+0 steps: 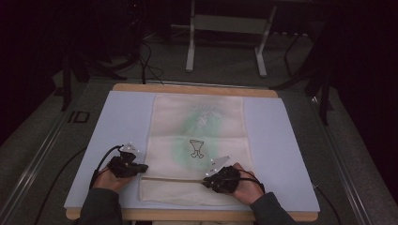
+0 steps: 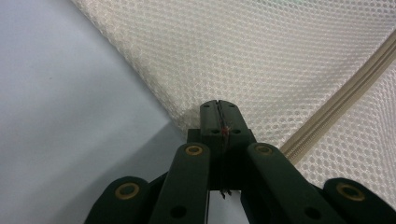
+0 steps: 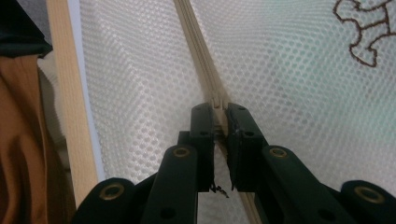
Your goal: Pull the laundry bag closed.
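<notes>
Cream honeycomb mesh bag (image 1: 199, 145), flat rect on pale blue mat (image 1: 122, 117), ribbed zipper tape (image 1: 173, 179) across near end, small brown outline print mid-panel. L gripper (image 2: 218, 108) jaws fully closed, pinching bag's left edge by zipper end. R gripper (image 3: 219, 116) jaws nearly closed on zipper. Wood table edge (image 3: 70, 93) close by R; mat bare on both sides.

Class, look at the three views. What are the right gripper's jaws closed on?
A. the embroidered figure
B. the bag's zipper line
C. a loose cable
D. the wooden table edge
B: in the right gripper view, the right gripper pinches the beige zipper running across the mesh bag.
</notes>
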Action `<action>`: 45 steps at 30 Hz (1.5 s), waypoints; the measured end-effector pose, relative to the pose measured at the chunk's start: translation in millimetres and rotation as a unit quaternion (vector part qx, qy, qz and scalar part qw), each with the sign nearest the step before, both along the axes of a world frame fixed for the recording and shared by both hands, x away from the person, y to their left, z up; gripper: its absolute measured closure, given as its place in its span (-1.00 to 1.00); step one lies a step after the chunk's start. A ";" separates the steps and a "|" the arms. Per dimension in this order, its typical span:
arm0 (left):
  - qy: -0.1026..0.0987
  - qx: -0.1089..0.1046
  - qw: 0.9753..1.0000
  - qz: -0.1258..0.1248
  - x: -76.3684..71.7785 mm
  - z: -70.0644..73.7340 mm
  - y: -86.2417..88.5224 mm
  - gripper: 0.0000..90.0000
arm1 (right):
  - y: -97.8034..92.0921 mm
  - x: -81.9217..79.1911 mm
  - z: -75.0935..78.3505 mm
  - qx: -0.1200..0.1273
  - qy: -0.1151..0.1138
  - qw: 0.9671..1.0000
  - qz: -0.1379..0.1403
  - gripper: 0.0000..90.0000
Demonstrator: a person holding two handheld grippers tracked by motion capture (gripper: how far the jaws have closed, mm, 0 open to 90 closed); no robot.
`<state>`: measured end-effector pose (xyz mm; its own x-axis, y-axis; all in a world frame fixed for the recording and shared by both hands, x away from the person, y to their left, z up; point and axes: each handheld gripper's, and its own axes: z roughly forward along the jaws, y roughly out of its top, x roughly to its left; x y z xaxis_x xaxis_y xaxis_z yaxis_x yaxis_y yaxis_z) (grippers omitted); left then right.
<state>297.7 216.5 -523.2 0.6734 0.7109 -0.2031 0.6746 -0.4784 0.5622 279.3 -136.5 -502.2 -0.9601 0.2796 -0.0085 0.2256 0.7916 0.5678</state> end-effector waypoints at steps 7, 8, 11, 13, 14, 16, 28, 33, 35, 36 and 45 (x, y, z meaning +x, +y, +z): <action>0.000 0.000 1.000 0.000 0.1 0.0 0.1 1.00 | -7.4 -0.2 -0.7 0.000 0.001 1.000 -0.006 0.83; 0.000 0.000 1.000 0.000 0.1 0.0 0.1 1.00 | -9.9 -0.3 -0.8 -0.001 0.002 1.000 -0.010 0.83; 0.000 0.000 1.000 0.000 0.0 0.0 0.0 1.00 | -12.6 -0.6 -1.1 -0.002 0.002 1.000 -0.012 0.83; 0.000 0.000 1.000 0.000 0.0 0.0 0.0 1.00 | -14.5 -0.7 -1.4 -0.002 0.002 1.000 -0.015 0.83; 0.000 0.000 1.000 0.001 -0.1 -0.1 0.1 1.00 | -15.5 -0.7 -1.5 -0.002 0.002 1.000 -0.015 0.83; 0.000 0.000 1.000 0.001 0.0 -0.1 0.1 1.00 | -17.7 -0.7 -1.7 -0.002 0.003 1.000 -0.017 0.83; 0.000 0.000 1.000 0.001 -0.1 -0.1 0.1 1.00 | -30.1 -0.9 -3.5 -0.002 0.006 1.000 -0.029 0.83; 0.000 -0.001 1.000 0.001 -0.1 -0.1 0.1 1.00 | -34.2 -1.3 -4.8 -0.002 0.008 0.999 -0.033 0.83; 0.000 0.000 1.000 0.000 -0.1 0.0 0.0 1.00 | -35.5 -1.7 -4.7 -0.003 0.008 0.999 -0.036 0.83; 0.000 0.000 1.000 0.000 -0.1 0.0 0.0 1.00 | -36.4 -1.6 -4.7 -0.003 0.007 0.999 -0.035 0.83; 0.000 0.000 1.000 0.001 -0.2 -0.1 -0.1 1.00 | -46.0 -2.5 -5.5 -0.002 0.008 0.999 -0.045 0.83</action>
